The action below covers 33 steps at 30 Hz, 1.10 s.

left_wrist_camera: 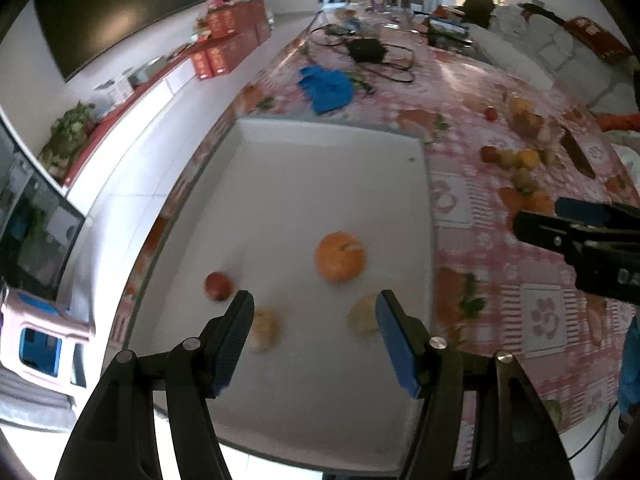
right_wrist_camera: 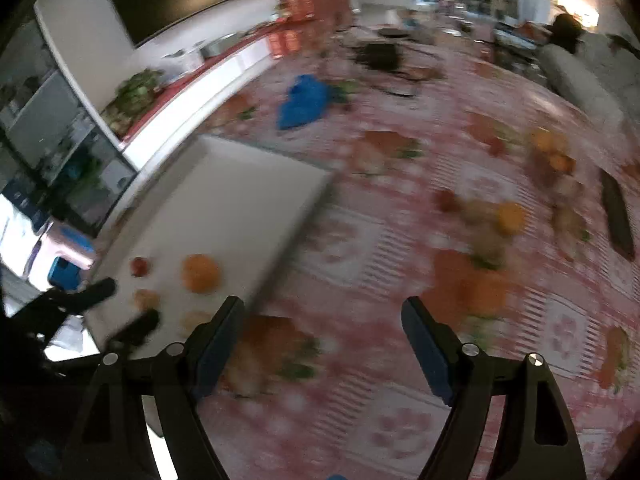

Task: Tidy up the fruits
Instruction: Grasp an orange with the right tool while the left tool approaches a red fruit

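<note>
A white tray (left_wrist_camera: 320, 180) lies on the pink patterned tablecloth. In it sit an orange (left_wrist_camera: 340, 256), a small red fruit (left_wrist_camera: 218, 286) and two tan fruits (left_wrist_camera: 266, 328) (left_wrist_camera: 364, 314). My left gripper (left_wrist_camera: 316, 308) hangs open above the tray's near end with nothing between its fingers. My right gripper (right_wrist_camera: 322, 316) is open and empty over the tablecloth, just right of the tray (right_wrist_camera: 240, 200). It also shows at the right edge of the left wrist view, right gripper (left_wrist_camera: 540, 212). Several loose fruits (right_wrist_camera: 508, 216) lie blurred on the cloth further right.
A dark-handled knife (right_wrist_camera: 618, 216) lies beyond the loose fruits (left_wrist_camera: 520, 160). A blue cloth (left_wrist_camera: 328, 88) and a black device with cables (left_wrist_camera: 366, 50) sit past the tray's far end. The table's edge runs along the tray's left side, with white floor below.
</note>
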{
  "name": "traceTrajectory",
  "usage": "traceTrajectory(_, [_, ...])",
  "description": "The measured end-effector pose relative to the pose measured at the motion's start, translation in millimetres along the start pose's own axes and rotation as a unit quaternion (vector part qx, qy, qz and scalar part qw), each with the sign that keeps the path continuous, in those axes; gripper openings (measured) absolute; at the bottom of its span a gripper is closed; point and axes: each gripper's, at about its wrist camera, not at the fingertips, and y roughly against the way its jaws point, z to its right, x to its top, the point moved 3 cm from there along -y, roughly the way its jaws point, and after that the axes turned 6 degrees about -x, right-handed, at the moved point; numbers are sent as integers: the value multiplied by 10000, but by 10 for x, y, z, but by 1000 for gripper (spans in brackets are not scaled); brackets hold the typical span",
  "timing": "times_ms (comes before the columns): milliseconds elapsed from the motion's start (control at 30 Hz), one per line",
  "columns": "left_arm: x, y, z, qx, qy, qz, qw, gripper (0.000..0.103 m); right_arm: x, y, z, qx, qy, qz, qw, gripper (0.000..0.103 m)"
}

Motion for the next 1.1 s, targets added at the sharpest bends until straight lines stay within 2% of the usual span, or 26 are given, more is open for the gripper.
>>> traceTrajectory(167, [166, -12, 338, -160, -263, 79, 9995, 67, -210, -103, 747, -617, -524, -85, 9967, 82])
traceTrajectory(233, [218, -47, 472, -224, -331, 62, 9992, 67, -279, -188, 951, -702, -676, -181, 9951, 82])
traceTrajectory(367, [267, -139, 707, -273, -477, -3, 9985, 67, -342, -308, 1114, -659, -813, -211, 9943, 82])
traceTrajectory(633, [419, -286, 1025, -276, -697, -61, 9972, 67, -190, -546, 1127, -578, -864, 20, 9946, 81])
traceTrajectory(667, [442, -302, 1046, -279, -697, -61, 9972, 67, -178, -563, 1134, -603, -869, 61, 9944, 80])
traceTrajectory(700, [499, -330, 1094, -294, -688, -51, 9972, 67, -154, -583, 1142, -658, -846, 126, 9942, 64])
traceTrajectory(733, [550, -349, 1141, -329, -686, -30, 9971, 67, -141, -575, 1152, -710, -779, 193, 9942, 54])
traceTrajectory(767, [591, -368, 1178, -354, -697, -12, 9969, 67, -136, -571, 1165, -684, -763, 207, 9945, 39])
traceTrajectory(1000, [1016, -657, 1623, -513, -1073, 229, 9926, 67, -358, -338, 1627, -307, -1255, 263, 9913, 39])
traceTrajectory(1100, [1147, -928, 1733, -494, -1192, 177, 9915, 67, -461, -178, 1779, -265, -1373, 336, 9896, 39])
